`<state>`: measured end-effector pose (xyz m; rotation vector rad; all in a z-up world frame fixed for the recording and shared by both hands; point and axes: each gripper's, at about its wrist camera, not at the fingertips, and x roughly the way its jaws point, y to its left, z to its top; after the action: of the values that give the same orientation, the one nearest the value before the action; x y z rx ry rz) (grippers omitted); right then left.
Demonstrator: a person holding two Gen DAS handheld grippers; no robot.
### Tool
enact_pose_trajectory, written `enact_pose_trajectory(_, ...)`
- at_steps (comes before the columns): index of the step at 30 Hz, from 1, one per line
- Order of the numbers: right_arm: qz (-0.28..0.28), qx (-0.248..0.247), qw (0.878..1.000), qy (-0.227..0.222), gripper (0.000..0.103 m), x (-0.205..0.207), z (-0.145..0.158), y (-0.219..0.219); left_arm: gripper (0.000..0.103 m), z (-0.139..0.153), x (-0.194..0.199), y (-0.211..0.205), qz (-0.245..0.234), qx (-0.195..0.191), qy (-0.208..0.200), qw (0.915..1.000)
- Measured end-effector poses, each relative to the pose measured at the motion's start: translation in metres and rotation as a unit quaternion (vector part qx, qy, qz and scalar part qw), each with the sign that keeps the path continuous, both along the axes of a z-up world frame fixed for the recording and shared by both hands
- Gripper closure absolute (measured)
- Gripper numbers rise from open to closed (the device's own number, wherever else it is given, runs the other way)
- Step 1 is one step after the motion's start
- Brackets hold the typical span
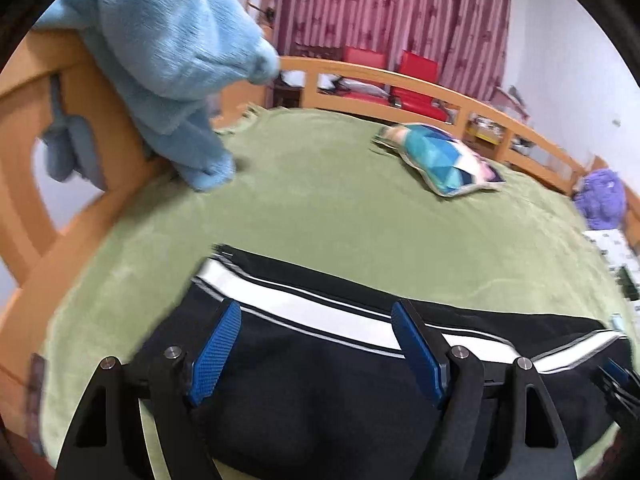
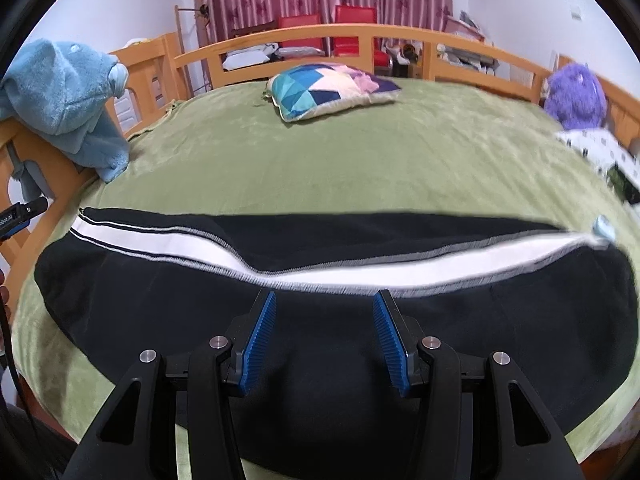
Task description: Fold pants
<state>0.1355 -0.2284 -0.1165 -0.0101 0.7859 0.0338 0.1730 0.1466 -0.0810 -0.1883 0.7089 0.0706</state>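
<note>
Black pants (image 2: 160, 300) with a white side stripe (image 2: 320, 272) lie flat across the near part of the green bed cover (image 2: 320, 168). They also show in the left wrist view (image 1: 320, 380). My left gripper (image 1: 316, 312) is open above the pants, its blue pads (image 1: 216, 352) wide apart and holding nothing. My right gripper (image 2: 324, 300) is open over the pants just below the stripe, empty. The right gripper's tip shows at the right edge of the left wrist view (image 1: 616, 384).
A patchwork cushion (image 2: 332, 88) lies at the far middle of the bed. A light blue plush toy (image 2: 68, 100) hangs on the wooden bed rail (image 2: 40, 160) at left. A purple plush toy (image 2: 576, 96) and a spotted cloth (image 2: 592, 144) sit at right.
</note>
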Motion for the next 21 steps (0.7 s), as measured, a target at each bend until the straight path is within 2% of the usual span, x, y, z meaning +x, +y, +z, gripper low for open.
enact_pose_trajectory(3,0.011,-0.02,1.0,-0.007,0.053,0.017,0.014,-0.009,0.027,-0.003,0.011,-0.008,-0.01,-0.026,0.009,0.9996)
enact_pose_trajectory(7,0.038,-0.044,0.998,0.005,0.043,0.055,0.019,-0.02,0.027,-0.008,0.027,-0.014,-0.014,-0.059,0.019,0.998)
enact_pose_trajectory(11,0.047,-0.029,0.998,0.035,0.043,0.091,-0.001,-0.037,0.027,-0.013,0.041,-0.025,-0.018,-0.062,0.018,0.9978)
enact_pose_trajectory(14,0.053,0.0,0.996,0.072,0.043,0.111,-0.026,-0.042,0.027,-0.021,0.05,-0.031,-0.019,-0.059,0.027,0.9977)
enact_pose_trajectory(17,0.077,0.015,0.993,0.091,0.043,0.123,-0.048,-0.032,0.027,-0.029,0.06,-0.035,-0.029,-0.07,0.038,0.9964)
enact_pose_trajectory(21,0.13,0.0,0.986,0.103,0.043,0.129,-0.065,-0.003,0.027,-0.038,0.066,-0.043,-0.039,-0.059,0.051,0.9961)
